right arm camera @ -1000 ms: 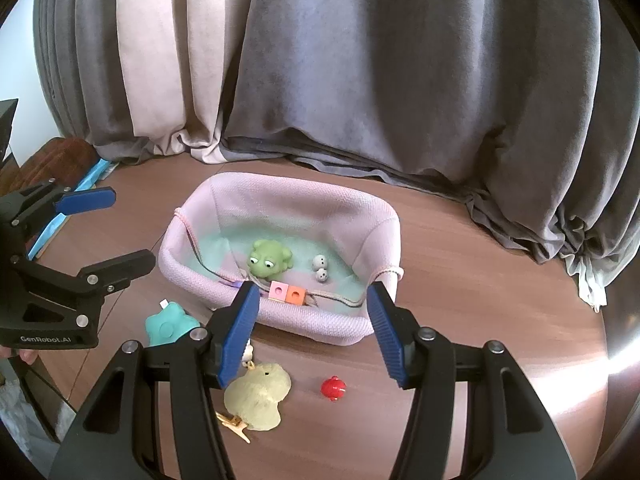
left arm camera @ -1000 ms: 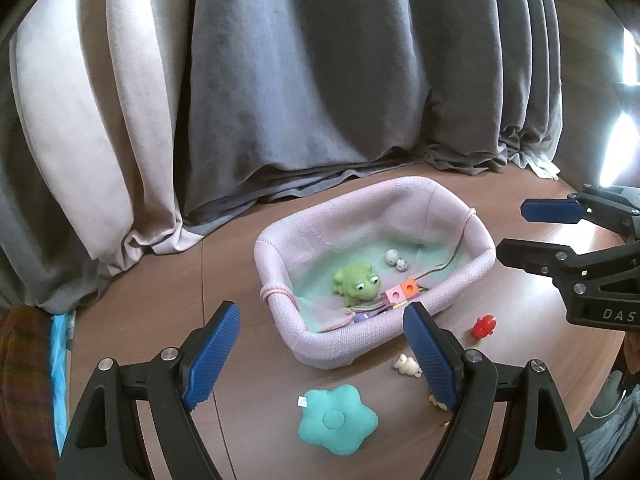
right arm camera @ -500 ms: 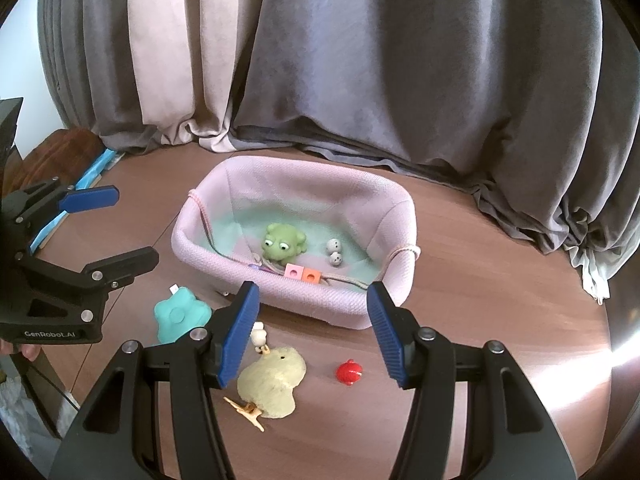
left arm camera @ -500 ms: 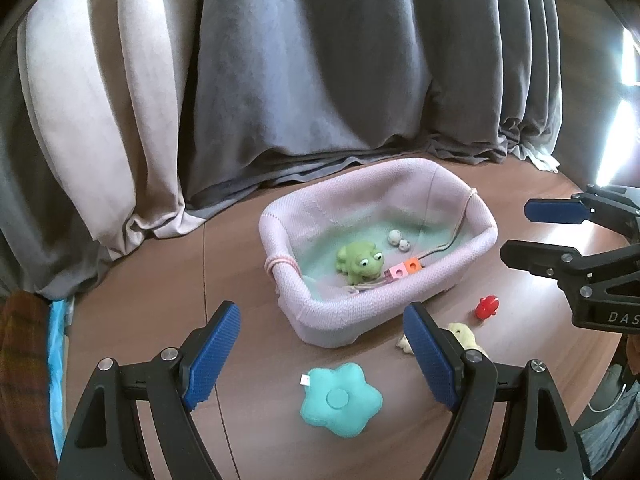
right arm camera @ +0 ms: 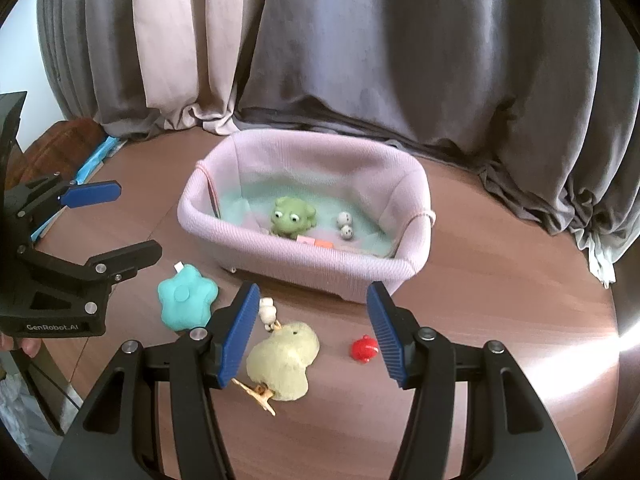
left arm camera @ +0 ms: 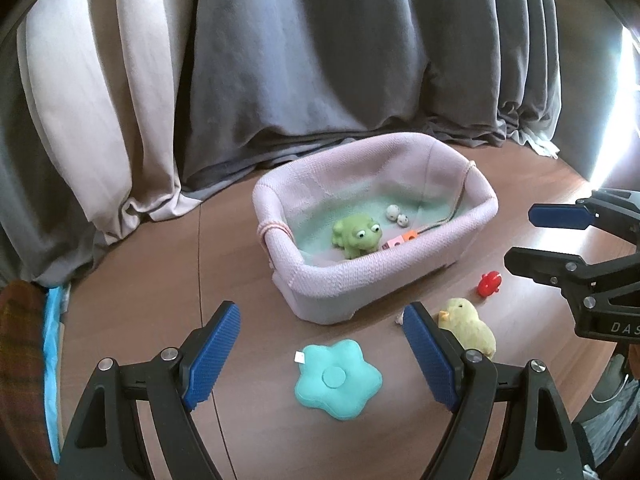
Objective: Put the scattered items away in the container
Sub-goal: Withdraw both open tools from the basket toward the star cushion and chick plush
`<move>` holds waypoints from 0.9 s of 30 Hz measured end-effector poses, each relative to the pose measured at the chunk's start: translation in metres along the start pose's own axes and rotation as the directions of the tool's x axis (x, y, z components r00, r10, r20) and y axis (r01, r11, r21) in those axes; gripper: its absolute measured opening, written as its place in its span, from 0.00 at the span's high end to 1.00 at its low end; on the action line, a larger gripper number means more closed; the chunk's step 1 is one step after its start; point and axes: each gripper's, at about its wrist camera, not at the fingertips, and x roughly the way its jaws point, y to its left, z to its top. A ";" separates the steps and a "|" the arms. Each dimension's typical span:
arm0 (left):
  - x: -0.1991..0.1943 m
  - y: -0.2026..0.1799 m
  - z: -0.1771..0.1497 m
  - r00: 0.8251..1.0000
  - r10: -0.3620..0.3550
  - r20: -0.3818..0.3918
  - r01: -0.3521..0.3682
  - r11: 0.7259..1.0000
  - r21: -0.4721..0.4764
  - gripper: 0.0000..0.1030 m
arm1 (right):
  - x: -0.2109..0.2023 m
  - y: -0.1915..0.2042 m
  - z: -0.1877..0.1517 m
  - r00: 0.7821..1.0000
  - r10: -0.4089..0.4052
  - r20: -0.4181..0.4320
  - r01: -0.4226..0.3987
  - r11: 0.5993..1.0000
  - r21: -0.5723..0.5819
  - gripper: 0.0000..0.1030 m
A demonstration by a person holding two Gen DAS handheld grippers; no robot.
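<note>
Grey and beige curtains (left arm camera: 280, 80) hang all along the back, bunching up where they meet the brown wooden bench (right arm camera: 500, 280). Biggest thing on it is the pink knitted basket (right arm camera: 320, 268) with a mint lining, sitting mid-bench. Inside it: a green frog (right arm camera: 293, 216), two small pale speckled balls (right arm camera: 345, 224) just beside it, and a pink and an orange cube (left arm camera: 402, 240) on a cord near the front wall.

The left gripper (left arm camera: 320, 356) has its jaws wide open with nothing in them, hovering over the teal star cushion (left arm camera: 338, 378), which lies flat on the bench in front of the basket. The right gripper (right arm camera: 312, 332) has its jaws open too, not as wide, also empty, above the yellow chick (right arm camera: 284, 360) lying on its side with its orange feet sticking out toward the camera.

Still scattered outside the basket: the star, the chick, a tiny cream figure (right arm camera: 267, 310) touching the chick's head end, and a little red toy (right arm camera: 364, 348) just to the chick's right, near the right jaw. Can't tell what the red one actually is, too small.
</note>
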 end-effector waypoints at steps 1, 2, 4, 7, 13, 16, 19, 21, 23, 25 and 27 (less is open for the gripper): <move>0.000 -0.001 -0.001 1.000 0.001 -0.002 -0.001 1.000 0.002 0.21 | 0.000 0.000 -0.002 1.000 0.000 -0.002 0.000 1.000 0.001 0.48; 0.001 -0.003 -0.002 1.000 0.002 -0.004 -0.002 1.000 0.004 0.21 | 0.000 0.000 -0.003 1.000 -0.001 -0.004 0.001 1.000 0.003 0.48; 0.002 -0.005 -0.005 1.000 0.003 -0.007 -0.003 1.000 0.009 0.21 | 0.000 0.000 -0.006 1.000 -0.002 -0.004 0.002 1.000 0.006 0.48; 0.004 -0.008 -0.009 1.000 0.005 -0.015 -0.005 1.000 0.010 0.21 | -0.001 0.001 -0.011 1.000 -0.001 -0.006 0.001 1.000 0.009 0.48; 0.011 -0.007 -0.018 0.999 0.005 -0.034 -0.005 1.000 -0.004 0.22 | 0.004 0.004 -0.021 1.000 -0.005 -0.023 0.005 1.000 0.010 0.41; 0.016 -0.007 -0.022 0.999 0.003 -0.046 -0.004 1.000 -0.011 0.22 | 0.009 0.005 -0.027 0.999 -0.006 -0.037 0.007 1.000 0.014 0.39; 0.020 -0.007 -0.026 0.999 0.001 -0.055 -0.001 1.000 -0.016 0.22 | 0.014 0.005 -0.031 0.999 -0.005 -0.048 0.006 1.000 0.016 0.39; 0.023 -0.007 -0.030 0.998 -0.002 -0.063 0.001 1.000 -0.018 0.22 | 0.017 0.007 -0.034 0.998 -0.002 -0.055 0.003 1.000 0.017 0.38; 0.025 -0.007 -0.032 0.998 -0.009 -0.068 0.007 1.000 -0.022 0.22 | 0.020 0.008 -0.037 0.998 0.000 -0.063 0.001 1.000 0.017 0.38; 0.027 -0.006 -0.035 0.997 -0.021 -0.074 0.019 0.999 -0.032 0.21 | 0.023 0.010 -0.039 0.998 0.000 -0.070 0.001 1.000 0.018 0.38; 0.028 -0.005 -0.038 0.997 -0.026 -0.077 0.023 0.999 -0.040 0.21 | 0.026 0.010 -0.041 0.997 0.001 -0.077 0.001 1.000 0.020 0.37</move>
